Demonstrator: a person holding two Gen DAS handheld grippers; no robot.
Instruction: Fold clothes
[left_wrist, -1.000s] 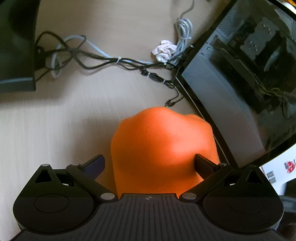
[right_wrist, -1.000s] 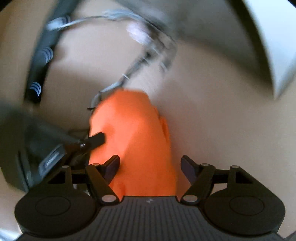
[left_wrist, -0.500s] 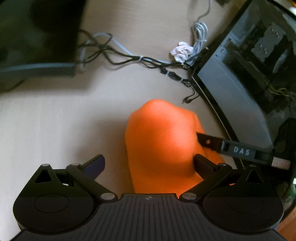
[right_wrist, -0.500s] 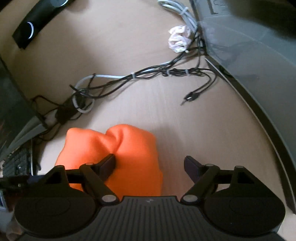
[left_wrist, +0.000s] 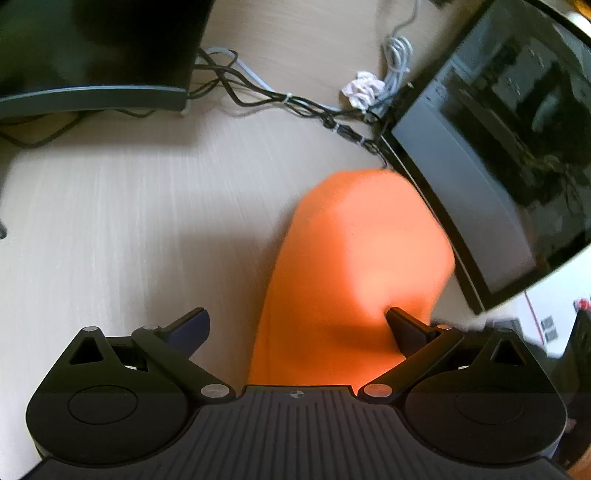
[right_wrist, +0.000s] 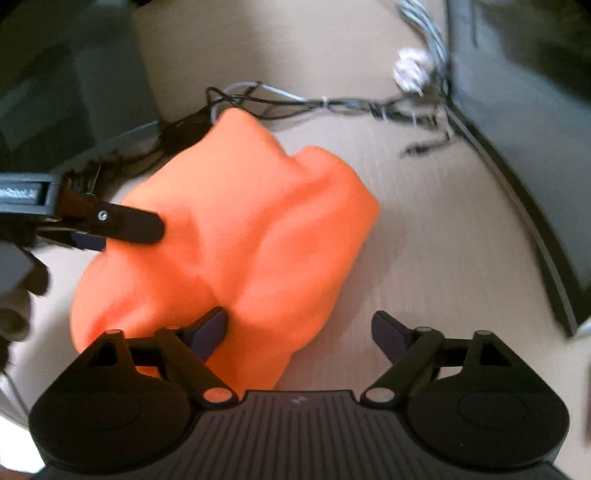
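Observation:
An orange garment (left_wrist: 354, 266) lies bunched on the light wooden desk (left_wrist: 129, 229). My left gripper (left_wrist: 297, 326) is open, with the garment running between its fingers and against the right finger. In the right wrist view the garment (right_wrist: 236, 236) is a rumpled mound. My right gripper (right_wrist: 299, 330) is open; its left finger presses into the cloth's near edge and its right finger hangs over bare desk. The left gripper's finger (right_wrist: 129, 223) reaches in from the left and touches the mound.
A tangle of cables (left_wrist: 280, 99) and a crumpled white paper (left_wrist: 362, 88) lie at the back. A computer case with a glass side (left_wrist: 498, 166) stands on the right. A dark monitor base (left_wrist: 92, 96) sits at the back left.
Both views have shifted. The garment now sits further right in the left wrist view and looks taller in the right wrist view. Both grippers have stayed open.

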